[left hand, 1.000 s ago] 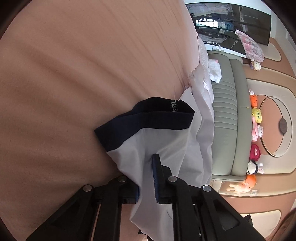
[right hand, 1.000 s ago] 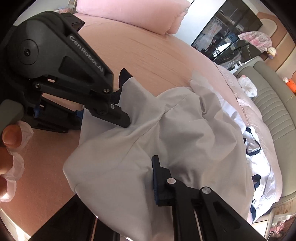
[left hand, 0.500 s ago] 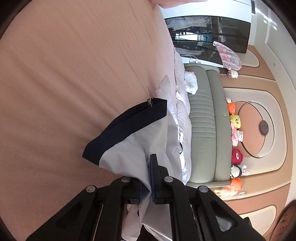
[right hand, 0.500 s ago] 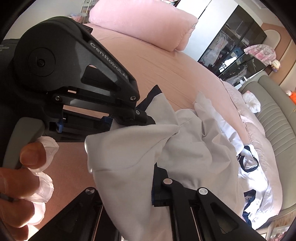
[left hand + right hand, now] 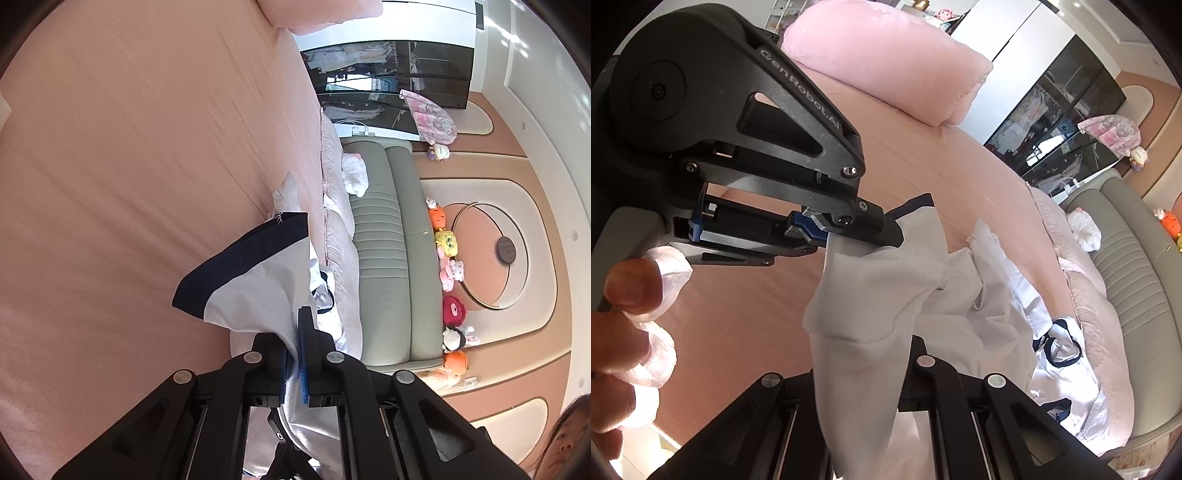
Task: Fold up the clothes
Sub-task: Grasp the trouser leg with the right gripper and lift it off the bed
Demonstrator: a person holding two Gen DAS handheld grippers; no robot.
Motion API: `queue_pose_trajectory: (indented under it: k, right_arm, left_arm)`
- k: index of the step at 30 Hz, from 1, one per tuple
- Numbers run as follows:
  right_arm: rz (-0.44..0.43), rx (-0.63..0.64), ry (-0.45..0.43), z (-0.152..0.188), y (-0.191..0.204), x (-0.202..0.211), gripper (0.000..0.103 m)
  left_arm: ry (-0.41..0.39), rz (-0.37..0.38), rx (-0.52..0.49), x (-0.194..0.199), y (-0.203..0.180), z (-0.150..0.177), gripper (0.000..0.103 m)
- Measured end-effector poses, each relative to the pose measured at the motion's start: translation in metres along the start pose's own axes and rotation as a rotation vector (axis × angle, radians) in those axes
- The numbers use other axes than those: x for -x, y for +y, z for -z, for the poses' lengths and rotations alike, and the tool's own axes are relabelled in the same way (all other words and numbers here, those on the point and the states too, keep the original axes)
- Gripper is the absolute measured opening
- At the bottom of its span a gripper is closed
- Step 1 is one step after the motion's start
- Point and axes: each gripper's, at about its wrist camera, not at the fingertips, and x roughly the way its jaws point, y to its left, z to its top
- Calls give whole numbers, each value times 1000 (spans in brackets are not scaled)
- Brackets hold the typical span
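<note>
A: Okay, left wrist view first. What's the left gripper (image 5: 293,354) doing?

B: Clamped tight on the white garment (image 5: 258,291). Blue pads pinch a fold of cloth, no gap between them. The navy hem band (image 5: 240,258) hangs out past the fingertips, above the pink bedsheet (image 5: 129,184).

A: Background?

B: Grey-green sofa (image 5: 380,266) along the bed edge, row of plush toys (image 5: 448,258) on the ledge behind it, dark glass wardrobe (image 5: 391,74) further back. More white clothes with navy trim (image 5: 325,291) sit by the mattress edge. Part of a person (image 5: 565,439) at the bottom right corner.

A: Right wrist view?

B: Right gripper (image 5: 864,373) is closed too, cloth draped over it. Fingertips are buried under the white garment (image 5: 871,295), so I only think it's the shoulder or sleeve part it has. Left gripper (image 5: 886,232) comes in from upper left, tips shut on the top edge of the same garment, navy trim just past them. Garment is bunched up between the two grippers, off the bedsheet (image 5: 942,166).

A: Anything else?

B: Left hand (image 5: 624,332) on the handle, fingers in thin clear covers. Pink pillow (image 5: 886,62) at the bed head. Clothes pile (image 5: 1060,350) lies lower right by the sofa (image 5: 1126,258).
</note>
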Motion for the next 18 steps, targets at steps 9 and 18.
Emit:
queue_pose_trajectory:
  k: [9,18]
  right_arm:
    - [-38,105,-49,-10,25,23,3]
    - [-118,187,-48,-7,62,33,3]
  left_arm:
    - [-46,26,6,28,-6,2,4]
    - [-85,-27,0,64,1,7,4]
